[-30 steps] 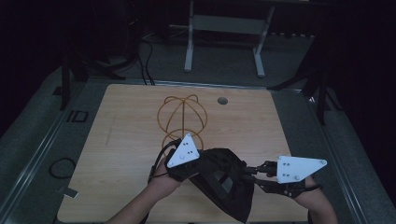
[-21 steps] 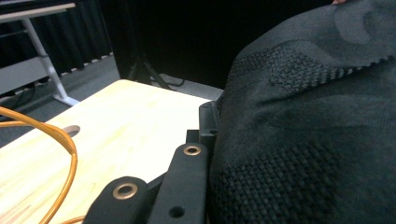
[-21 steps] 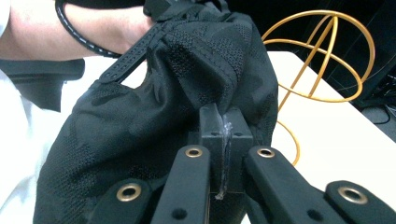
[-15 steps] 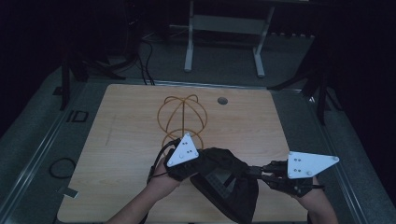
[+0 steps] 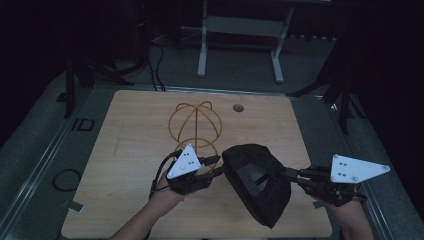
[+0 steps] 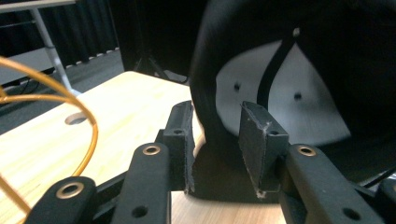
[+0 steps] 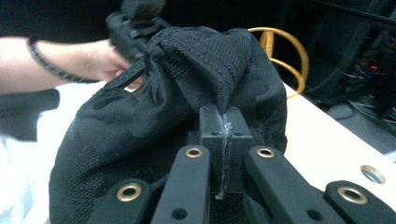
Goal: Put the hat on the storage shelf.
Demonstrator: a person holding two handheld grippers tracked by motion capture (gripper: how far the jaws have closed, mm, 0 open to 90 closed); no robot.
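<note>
- Black cap (image 5: 257, 182) at lower centre-right of the high view, over the wooden table (image 5: 130, 150), hanging from the right gripper (image 5: 289, 174).
- Right gripper clamped tight on cap fabric.
- Left gripper (image 5: 216, 165) just beside the cap's left edge; jaws just been opening, now apart, brim edge between them, unpressed.
- Orange wire stand (image 5: 196, 125) above centre.

Cap (image 5: 257, 182) at near-right part of table (image 5: 135, 150), between the left hand-held gripper (image 5: 216, 166) just to its left and the right hand-held gripper (image 5: 287, 174) at its right edge. Wire frame (image 5: 196, 125) stands on table behind the left hand-held gripper and cap, near centre. Round hole (image 5: 238, 108) in tabletop lies right of the frame, toward far edge.
</note>
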